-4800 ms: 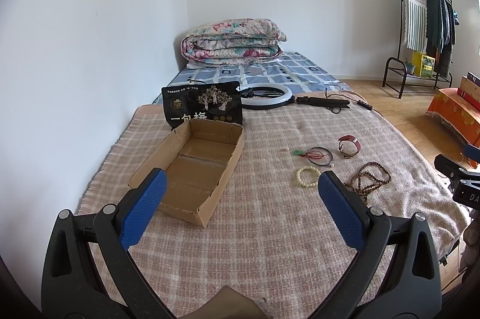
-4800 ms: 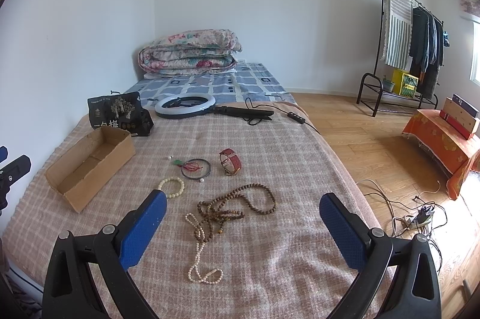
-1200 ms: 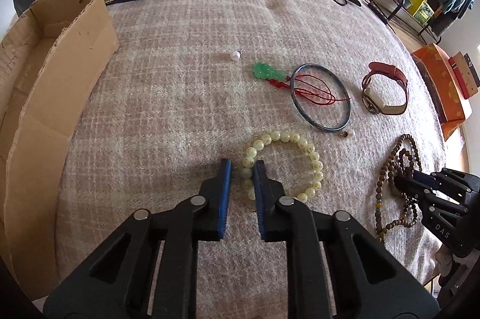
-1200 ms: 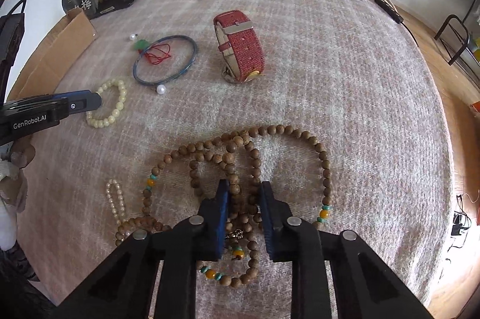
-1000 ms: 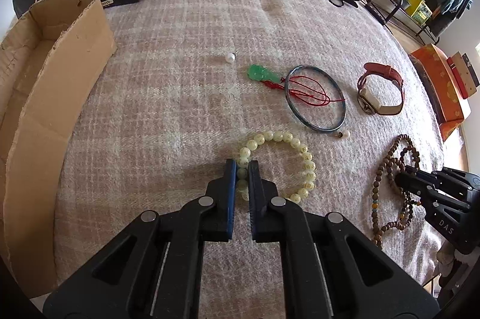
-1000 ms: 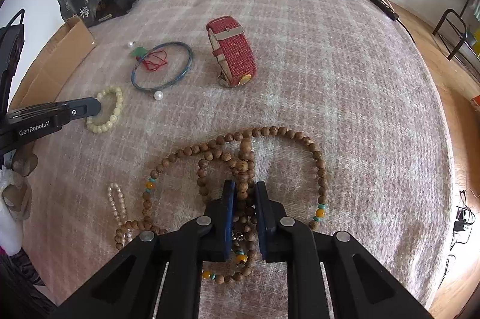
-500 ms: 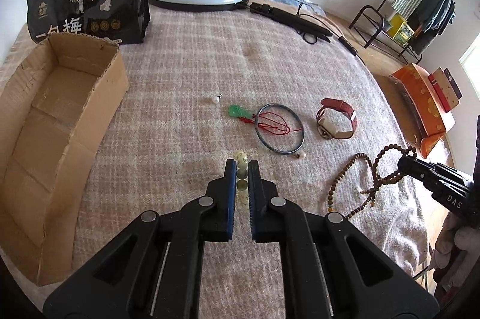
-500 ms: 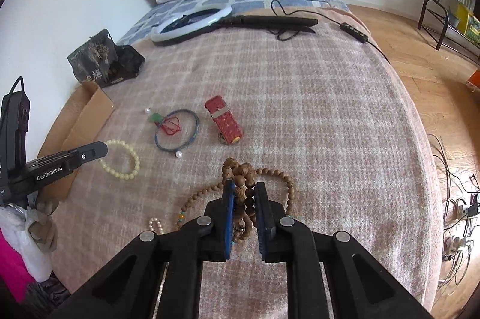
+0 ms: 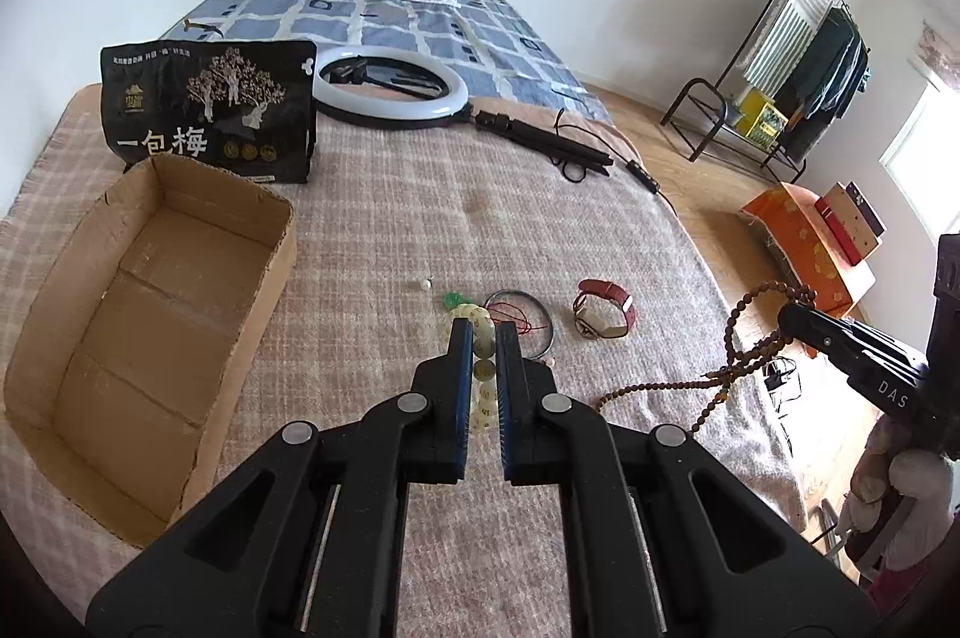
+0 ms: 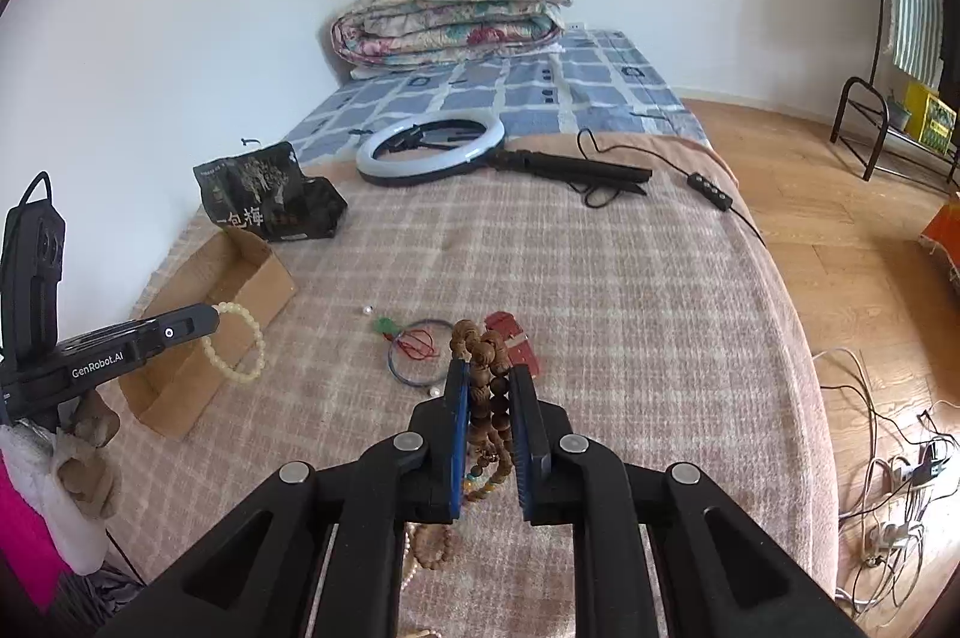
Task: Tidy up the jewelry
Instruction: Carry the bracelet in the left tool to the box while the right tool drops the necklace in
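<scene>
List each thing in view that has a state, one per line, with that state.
Left gripper: jaws shut on the pale bead bracelet, lifted off the blanket.
Right gripper: jaws shut on the wooden bead necklace, strands hanging.
Cardboard box: open, empty.
Red watch: lying on the blanket.
Dark bangle: flat, red cord across it.
Ring light: lying flat, unlit.

On the bed, the cardboard box (image 9: 150,338) lies left, the snack bag (image 9: 210,113) behind it, the ring light (image 9: 393,89) further right; bangle (image 9: 519,323) and watch (image 9: 603,317) lie side by side mid-bed.
</scene>
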Motion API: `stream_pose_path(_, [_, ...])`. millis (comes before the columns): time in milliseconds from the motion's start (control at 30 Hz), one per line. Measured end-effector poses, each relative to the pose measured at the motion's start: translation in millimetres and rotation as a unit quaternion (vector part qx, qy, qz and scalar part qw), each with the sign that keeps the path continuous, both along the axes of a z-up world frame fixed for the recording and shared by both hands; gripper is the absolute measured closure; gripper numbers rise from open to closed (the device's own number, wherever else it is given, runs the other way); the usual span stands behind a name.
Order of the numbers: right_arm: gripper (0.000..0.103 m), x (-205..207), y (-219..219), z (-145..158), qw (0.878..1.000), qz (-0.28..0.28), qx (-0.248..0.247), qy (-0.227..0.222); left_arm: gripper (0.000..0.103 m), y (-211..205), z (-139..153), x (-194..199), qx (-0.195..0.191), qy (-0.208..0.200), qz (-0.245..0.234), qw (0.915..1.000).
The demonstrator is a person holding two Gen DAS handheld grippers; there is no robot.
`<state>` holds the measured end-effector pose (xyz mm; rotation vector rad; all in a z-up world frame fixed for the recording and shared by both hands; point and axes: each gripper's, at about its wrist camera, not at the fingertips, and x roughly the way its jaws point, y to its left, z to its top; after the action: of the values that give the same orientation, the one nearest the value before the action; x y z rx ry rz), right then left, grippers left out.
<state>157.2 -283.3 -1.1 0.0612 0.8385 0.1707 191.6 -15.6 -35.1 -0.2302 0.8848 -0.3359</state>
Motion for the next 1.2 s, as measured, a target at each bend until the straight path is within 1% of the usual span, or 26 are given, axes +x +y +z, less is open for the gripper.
stream_pose_path(133, [0.092,-6,13,26,1.0,0.004,0.001,-0.028,0.098,16,17,-8,-0.008,-0.017,0.006,0.9998])
stream_pose_path(333, [0.092,-11,44,54,0.998,0.02,-0.002,-0.061,0.098,47,39,-19,-0.022,-0.037,0.024,0.9988])
stream_pose_path(467, [0.092,-14,69,69,0.996,0.034,-0.005,-0.078,0.098,70,51,-28,-0.023,-0.051,0.039,0.9977])
stream_pose_path(567, [0.092,-17,91,82,0.995,0.046,-0.006,-0.093,0.098,88,55,-34,-0.02,-0.054,0.052,0.997])
stream_pose_path(700, [0.092,-16,122,98,0.992,0.064,-0.005,-0.111,0.098,111,50,-39,-0.013,-0.046,0.073,0.9962])
stream_pose_path(967, [0.092,-7,182,125,0.984,0.105,0.004,-0.141,0.098,163,25,-45,-0.003,-0.013,0.115,0.9933])
stream_pose_path(1100, [0.092,3,212,129,0.981,0.125,0.016,-0.145,0.098,181,16,-47,-0.003,-0.002,0.132,0.9913])
stream_pose_path(1200, [0.092,12,233,125,0.98,0.14,0.023,-0.143,0.098,188,12,-48,0.003,0.003,0.137,0.9905])
